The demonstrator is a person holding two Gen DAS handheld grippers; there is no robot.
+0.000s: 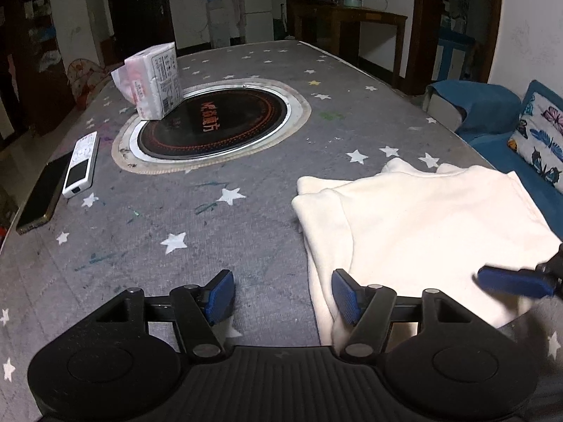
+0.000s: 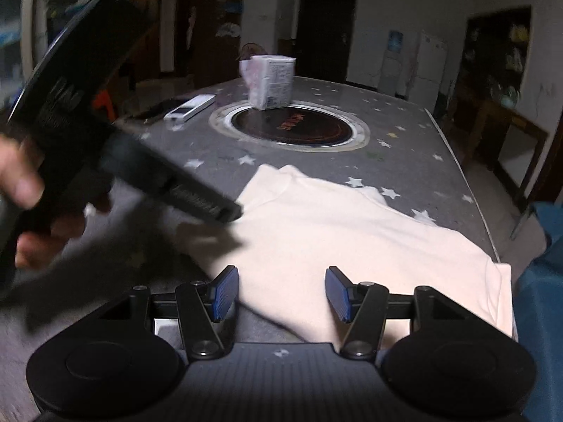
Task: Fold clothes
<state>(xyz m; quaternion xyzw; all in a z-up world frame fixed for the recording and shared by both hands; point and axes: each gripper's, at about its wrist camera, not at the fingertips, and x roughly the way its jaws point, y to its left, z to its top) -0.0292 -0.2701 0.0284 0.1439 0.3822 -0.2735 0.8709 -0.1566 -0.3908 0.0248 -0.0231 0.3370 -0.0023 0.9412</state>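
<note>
Tissue pack (image 1: 151, 81), remote (image 1: 80, 163) and phone (image 1: 42, 193) near the inset cooktop (image 1: 214, 123).

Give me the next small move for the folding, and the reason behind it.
Probably lower the open left tongs onto the near left edge of the cream fabric garment and close. It lies partly folded on the grey star-printed tablecloth, and the right tongs hang open above it, gripping nothing.

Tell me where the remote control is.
Left wrist view: the white remote control lies at the table's left edge, between the dark phone and the round cooktop.
</note>
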